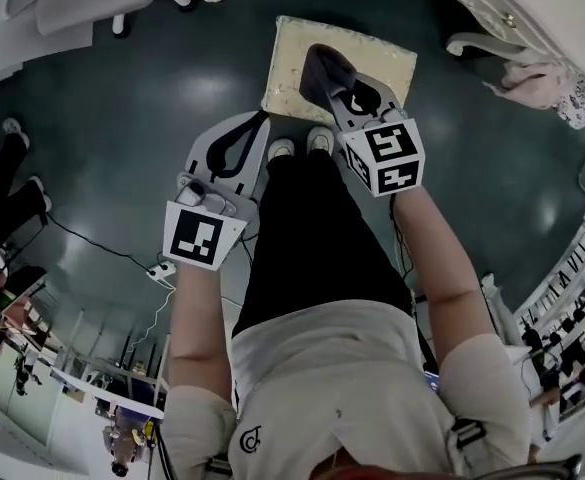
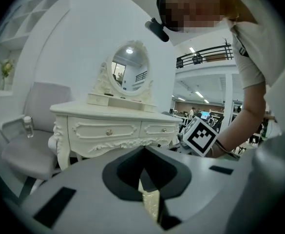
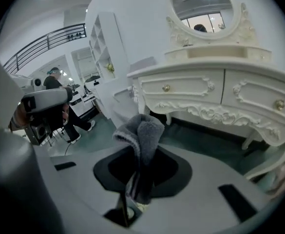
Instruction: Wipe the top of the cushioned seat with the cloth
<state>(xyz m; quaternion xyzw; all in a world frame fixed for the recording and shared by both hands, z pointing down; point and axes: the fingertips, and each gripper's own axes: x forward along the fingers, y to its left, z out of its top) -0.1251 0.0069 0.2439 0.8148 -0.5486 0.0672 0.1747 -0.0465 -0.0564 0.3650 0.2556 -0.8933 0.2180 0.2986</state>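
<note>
Right gripper (image 1: 330, 86) is clamped on the gray cloth (image 1: 321, 65), bunched over the cream cushioned seat (image 1: 290, 63). I think it's touching, hard to say. Left gripper (image 1: 260, 120) is closed on nothing, just off the seat's near edge. White dresser (image 3: 220, 94) with an oval mirror (image 3: 208, 4) stands right behind, and a power strip (image 1: 160, 268) lies on the floor. The shirt logo is too small to read. Both forearms reach forward and down.
</note>
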